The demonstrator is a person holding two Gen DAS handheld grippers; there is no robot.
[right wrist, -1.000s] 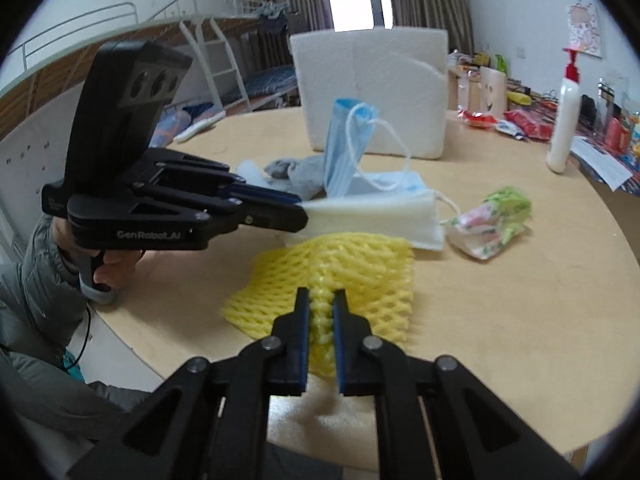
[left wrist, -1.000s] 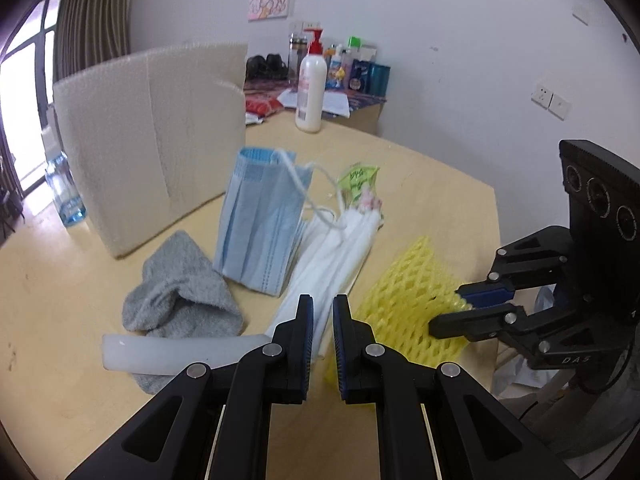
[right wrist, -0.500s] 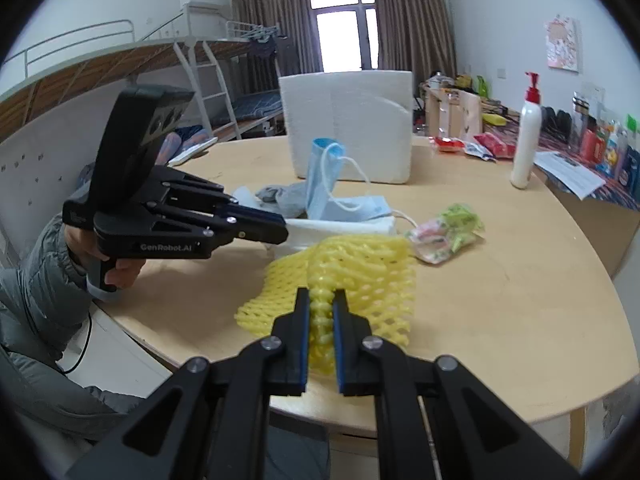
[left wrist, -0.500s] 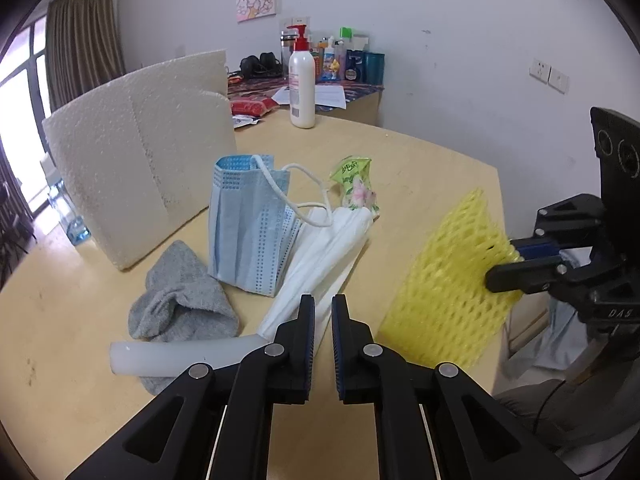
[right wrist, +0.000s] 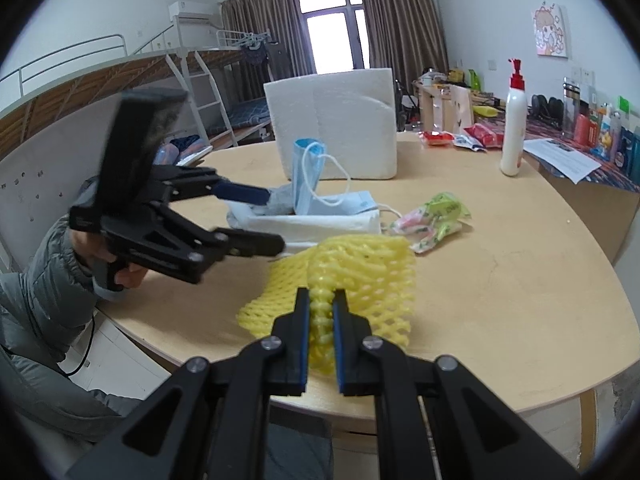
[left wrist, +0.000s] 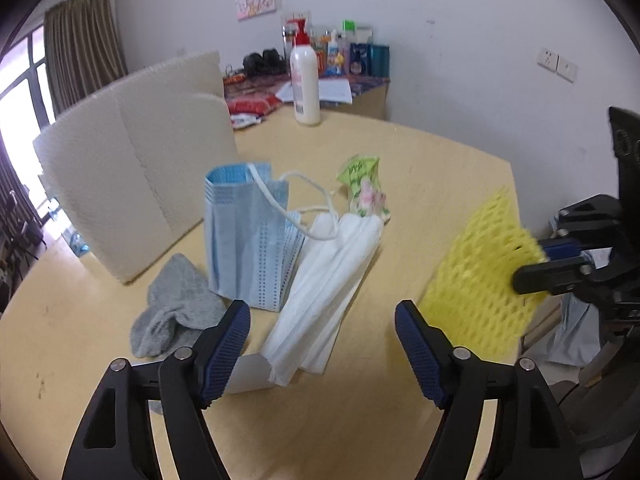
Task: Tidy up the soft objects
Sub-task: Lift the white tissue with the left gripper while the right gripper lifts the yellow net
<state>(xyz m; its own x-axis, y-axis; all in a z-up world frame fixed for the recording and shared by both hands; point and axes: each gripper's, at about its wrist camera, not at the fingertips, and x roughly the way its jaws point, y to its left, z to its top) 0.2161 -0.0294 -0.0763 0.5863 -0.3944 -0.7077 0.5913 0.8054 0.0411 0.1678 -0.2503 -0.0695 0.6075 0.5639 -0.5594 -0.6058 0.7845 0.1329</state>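
From my left wrist camera, my left gripper [left wrist: 322, 322] is opening its jaws over the table [left wrist: 420, 168], and nothing is sitting between them. Just past my fingers, white masks [left wrist: 332, 280] are lying beside a blue mask [left wrist: 248, 240] and a gray sock [left wrist: 176, 304]. The yellow foam net [left wrist: 480, 280] is hanging off to the right, blurry, pinched by my right gripper [left wrist: 532, 264].

From my right wrist camera, my right gripper [right wrist: 320, 308] is squeezing the yellow foam net [right wrist: 360, 268], bunching up its holey middle above the table edge. My fingers are hiding part of the net.
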